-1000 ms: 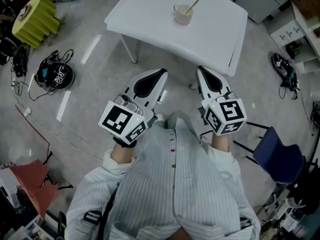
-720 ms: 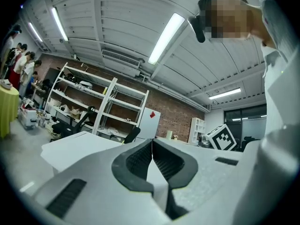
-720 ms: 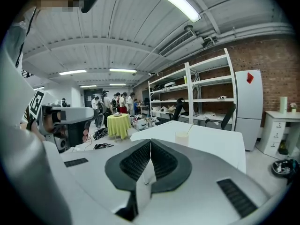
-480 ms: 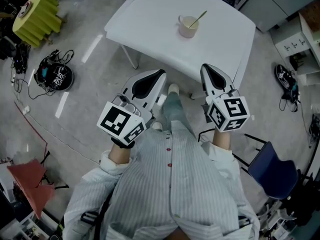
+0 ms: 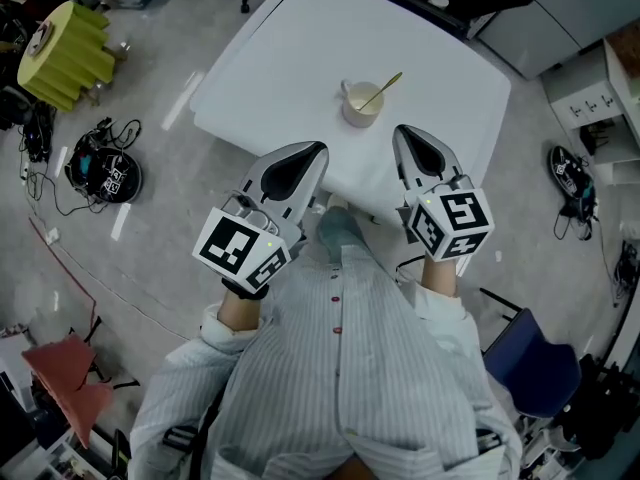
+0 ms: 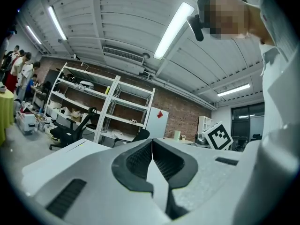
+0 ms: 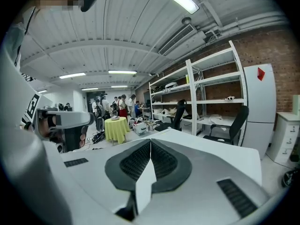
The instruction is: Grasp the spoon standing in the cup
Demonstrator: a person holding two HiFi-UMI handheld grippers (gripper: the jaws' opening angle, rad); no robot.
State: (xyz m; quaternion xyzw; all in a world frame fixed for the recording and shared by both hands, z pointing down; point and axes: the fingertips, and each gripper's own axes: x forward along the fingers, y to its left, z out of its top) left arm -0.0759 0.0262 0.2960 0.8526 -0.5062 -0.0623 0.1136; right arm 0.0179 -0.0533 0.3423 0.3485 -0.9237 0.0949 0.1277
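Note:
A cream cup (image 5: 361,106) stands near the middle of the white table (image 5: 270,58) in the head view. A gold spoon (image 5: 381,87) leans in it, handle slanting up to the right. My left gripper (image 5: 318,147) and right gripper (image 5: 399,130) hover side by side over the table's near edge, short of the cup. Both are shut with nothing between the jaws. In the left gripper view the left gripper (image 6: 152,141) points up at shelves. In the right gripper view the right gripper (image 7: 150,142) also points up. Neither gripper view shows the cup or spoon.
A blue chair (image 5: 535,373) stands to my right. A yellow-draped stool (image 5: 66,54) and a round black device with cables (image 5: 103,173) sit on the floor at left. Shoes (image 5: 572,165) lie at right. Metal shelves (image 7: 206,93) and people (image 7: 115,104) stand farther off.
I have stepped closer to the table. The cup and spoon now sit nearer my grippers, which reach over the table's near edge. Both grippers stay shut.

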